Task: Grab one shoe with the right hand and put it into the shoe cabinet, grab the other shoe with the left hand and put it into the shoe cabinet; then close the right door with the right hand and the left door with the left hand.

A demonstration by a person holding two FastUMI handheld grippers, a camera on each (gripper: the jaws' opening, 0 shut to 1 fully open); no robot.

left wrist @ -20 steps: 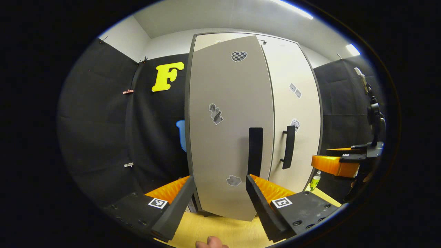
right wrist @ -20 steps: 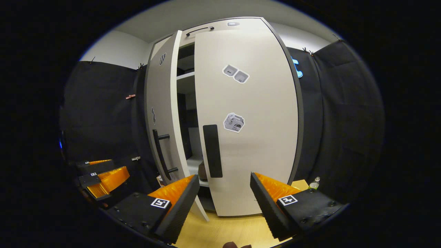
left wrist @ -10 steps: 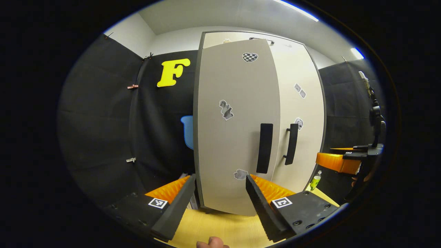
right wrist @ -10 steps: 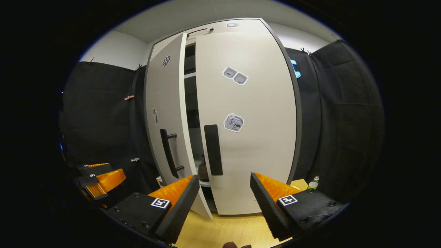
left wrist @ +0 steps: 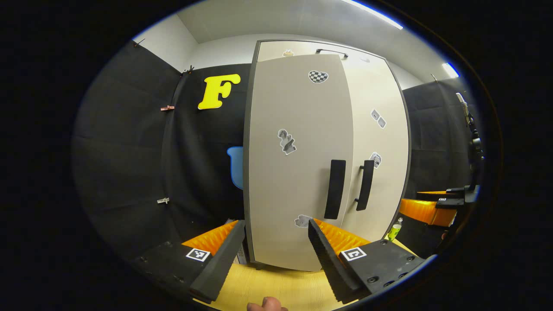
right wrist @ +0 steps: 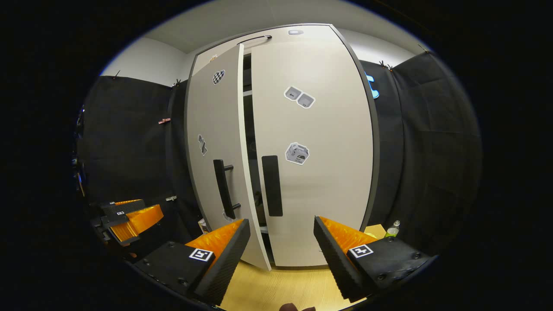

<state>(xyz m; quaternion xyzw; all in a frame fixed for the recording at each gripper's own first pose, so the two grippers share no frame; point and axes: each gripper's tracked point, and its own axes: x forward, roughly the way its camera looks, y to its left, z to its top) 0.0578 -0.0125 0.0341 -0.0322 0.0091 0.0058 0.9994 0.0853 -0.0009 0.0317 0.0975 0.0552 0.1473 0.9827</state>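
At centre frame of the right gripper view, the shoe cabinet's left door [right wrist: 216, 142] stands slightly ajar beside the shut right door [right wrist: 315, 147]. Left gripper [left wrist: 276, 255] and right gripper [right wrist: 281, 255] hang apart, empty. A weak push could leave the gap unclosed.

Left gripper [left wrist: 274, 255] jaws wide apart, holding nothing, right gripper [right wrist: 281, 255] likewise spread and empty, both level

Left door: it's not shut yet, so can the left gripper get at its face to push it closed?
Probably yes. The left gripper is open right before the left door, nothing between them; a narrow gap remains beside the right door.
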